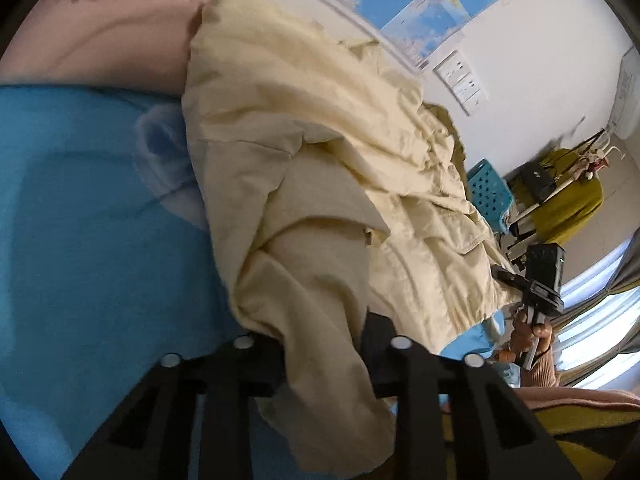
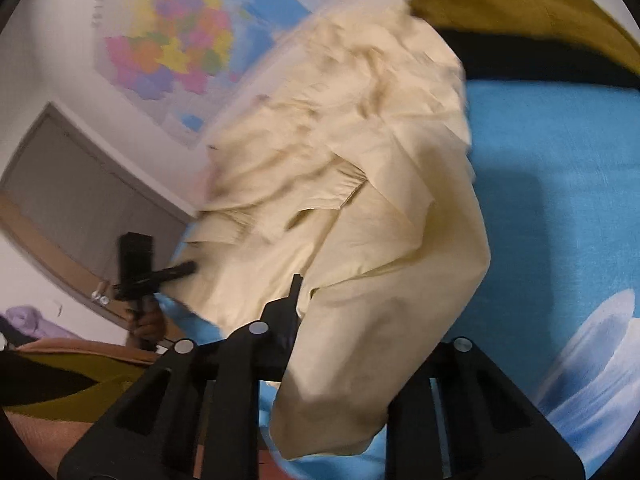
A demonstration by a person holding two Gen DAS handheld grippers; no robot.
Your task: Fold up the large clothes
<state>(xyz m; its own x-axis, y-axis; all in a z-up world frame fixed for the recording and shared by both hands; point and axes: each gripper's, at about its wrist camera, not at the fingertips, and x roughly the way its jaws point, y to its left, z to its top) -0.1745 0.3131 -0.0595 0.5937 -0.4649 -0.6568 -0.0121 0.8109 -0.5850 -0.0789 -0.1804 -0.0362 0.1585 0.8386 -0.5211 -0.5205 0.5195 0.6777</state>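
A large cream jacket (image 1: 320, 184) lies crumpled over a blue bed sheet (image 1: 80, 240). My left gripper (image 1: 324, 344) is shut on one edge of the jacket, and cloth hangs down between its fingers. My right gripper (image 2: 340, 332) is shut on another edge of the jacket (image 2: 360, 208), which drapes over it and hides the fingertips. The right gripper also shows in the left wrist view (image 1: 516, 280), at the jacket's far side. The left gripper also shows in the right wrist view (image 2: 176, 270), at the garment's left side.
A pink blanket (image 1: 100, 28) lies beyond the sheet. An olive and black cloth (image 2: 520, 20) lies at the bed's other end. A teal perforated basket (image 1: 488, 188) and a rack stand by the wall. Maps (image 2: 172, 40) hang on the wall. The blue sheet (image 2: 560, 200) shows beside the jacket.
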